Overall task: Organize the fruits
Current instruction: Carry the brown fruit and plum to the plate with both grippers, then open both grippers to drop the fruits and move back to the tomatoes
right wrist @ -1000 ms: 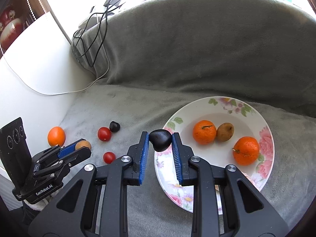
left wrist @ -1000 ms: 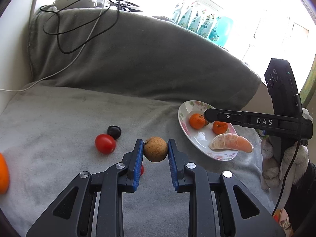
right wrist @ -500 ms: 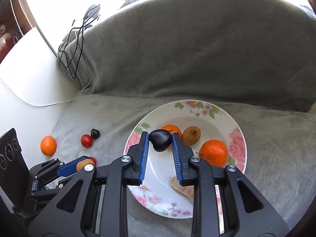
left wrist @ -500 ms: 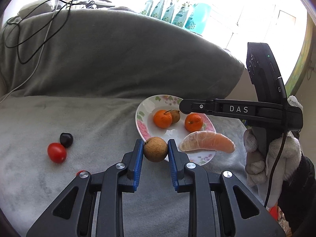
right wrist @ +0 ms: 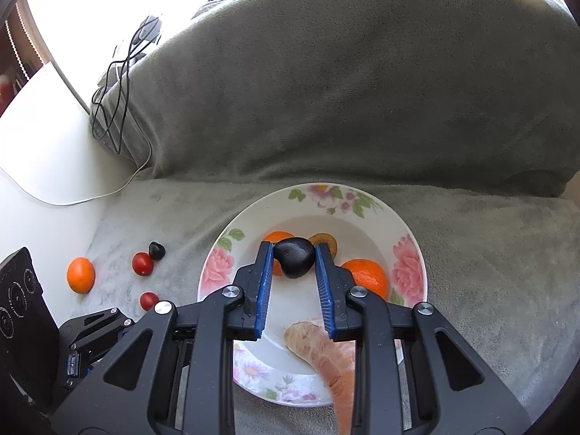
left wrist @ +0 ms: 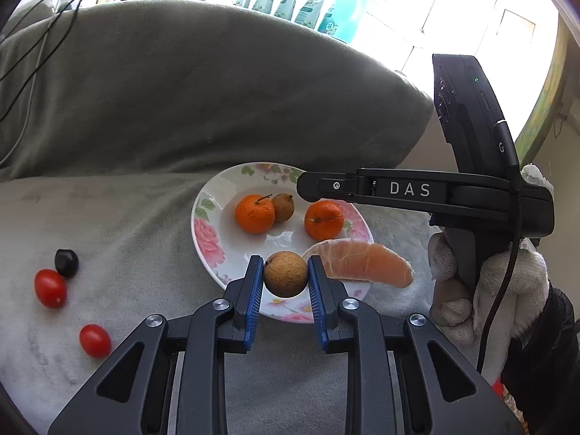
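Both tongs hold fruit. Left black gripper squeezes a round brown fruit over the near rim of the white flowered plate, so it can drop in. Right black gripper pinches a small dark shiny fruit above the plate's middle. On the plate lie a peeled orange wedge, two small oranges and a little brown fruit. Left, on the grey blanket, wait two red tomatoes and one dark fruit.
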`<state>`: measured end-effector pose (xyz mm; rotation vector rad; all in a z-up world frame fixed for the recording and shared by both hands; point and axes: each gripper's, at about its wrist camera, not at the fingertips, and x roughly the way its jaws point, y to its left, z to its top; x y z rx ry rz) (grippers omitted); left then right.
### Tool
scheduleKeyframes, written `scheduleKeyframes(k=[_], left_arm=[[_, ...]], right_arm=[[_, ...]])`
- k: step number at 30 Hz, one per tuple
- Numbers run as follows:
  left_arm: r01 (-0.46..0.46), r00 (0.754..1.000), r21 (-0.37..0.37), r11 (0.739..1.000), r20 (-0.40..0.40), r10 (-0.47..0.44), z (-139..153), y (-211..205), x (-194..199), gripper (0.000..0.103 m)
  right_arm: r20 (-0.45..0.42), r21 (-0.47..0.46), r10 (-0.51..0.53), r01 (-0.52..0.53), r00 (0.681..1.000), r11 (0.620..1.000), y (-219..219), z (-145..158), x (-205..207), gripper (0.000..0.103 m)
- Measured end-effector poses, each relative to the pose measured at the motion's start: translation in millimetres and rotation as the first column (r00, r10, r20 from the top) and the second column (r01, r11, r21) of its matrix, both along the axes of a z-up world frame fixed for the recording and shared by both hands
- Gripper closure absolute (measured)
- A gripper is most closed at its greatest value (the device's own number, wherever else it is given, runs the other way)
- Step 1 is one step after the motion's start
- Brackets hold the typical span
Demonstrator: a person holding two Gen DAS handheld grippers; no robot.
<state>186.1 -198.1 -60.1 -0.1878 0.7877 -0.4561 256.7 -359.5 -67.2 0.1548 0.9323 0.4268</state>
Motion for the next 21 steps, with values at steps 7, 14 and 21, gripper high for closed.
scheduleKeyframes(k=[7, 14, 21], left_arm=[[0.005, 1.000, -0.001, 1.000, 0.001, -0.005, -0.2, -4.7, 1.9, 0.080], [0.004, 1.000, -0.002, 1.000, 0.013, -0.004, 0.6, -4.3, 0.9, 0.079], [0.018, 0.999, 0.007, 1.000, 0.035, -0.018, 6.4, -6.9, -5.7, 0.047]], right_arm=[[-0.009, 0.007, -0.012, 0.012, 1.000, 1.000, -5.0, -2.4, 1.8, 0.078], [-0.002, 0.010, -0.020, 0.020, 1.000, 1.000, -6.7, -1.4, 1.6, 0.078], [0.020, -0.005, -0.045, 0.045, 0.999, 0.999, -7.0, 1.3, 0.3, 0.042]])
